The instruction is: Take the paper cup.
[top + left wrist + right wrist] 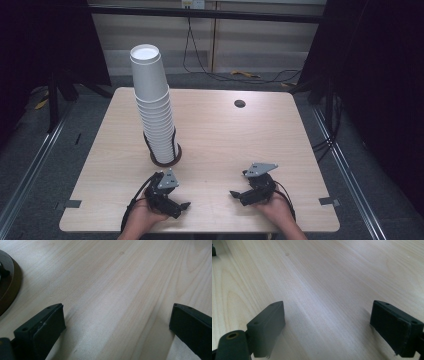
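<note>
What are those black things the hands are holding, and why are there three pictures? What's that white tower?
A person sits at a wooden table and holds a black claw tool in each hand. The top picture looks down from above: the left claw and the right claw rest near the front edge. The other two pictures come from small cameras riding on each claw, looking out between its two black jaws at the wood. Both claws are open and hold nothing. The white tower is a tall stack of paper cups standing in a dark round holder.

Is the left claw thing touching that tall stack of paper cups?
Apart. In the high view, bare table lies between the left gripper and the stack of cups; its fingers stand open with nothing between them.
</note>
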